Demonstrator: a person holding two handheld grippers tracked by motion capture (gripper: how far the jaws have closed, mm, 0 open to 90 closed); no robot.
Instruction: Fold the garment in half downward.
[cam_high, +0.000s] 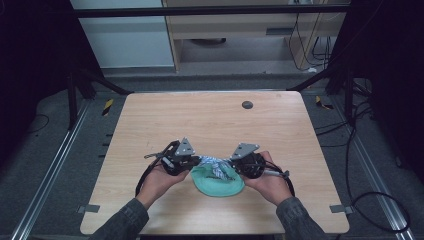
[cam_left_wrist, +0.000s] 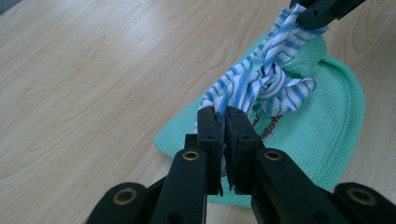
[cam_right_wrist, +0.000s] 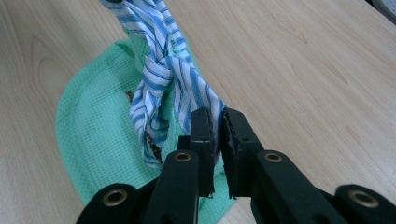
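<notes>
Your left gripper (cam_left_wrist: 223, 122) is clenched on one end of the blue-and-white striped cloth (cam_left_wrist: 261, 79), jaws pinched tight with only the fabric between them. Your right gripper (cam_right_wrist: 217, 122) is clenched the same way on the other end, which you can see at 1 o'clock in the left gripper view. Between the 2 grippers the striped cloth is twisted into 1 knot (cam_right_wrist: 161, 63), raised off the table. Beneath it the green waffle-weave cloth (cam_left_wrist: 327, 130) lies flat on the wooden table (cam_high: 210, 120), at 6 o'clock of the tabletop, near your edge. A small dark disc (cam_high: 247, 104) sits at 12 o'clock, well apart.
</notes>
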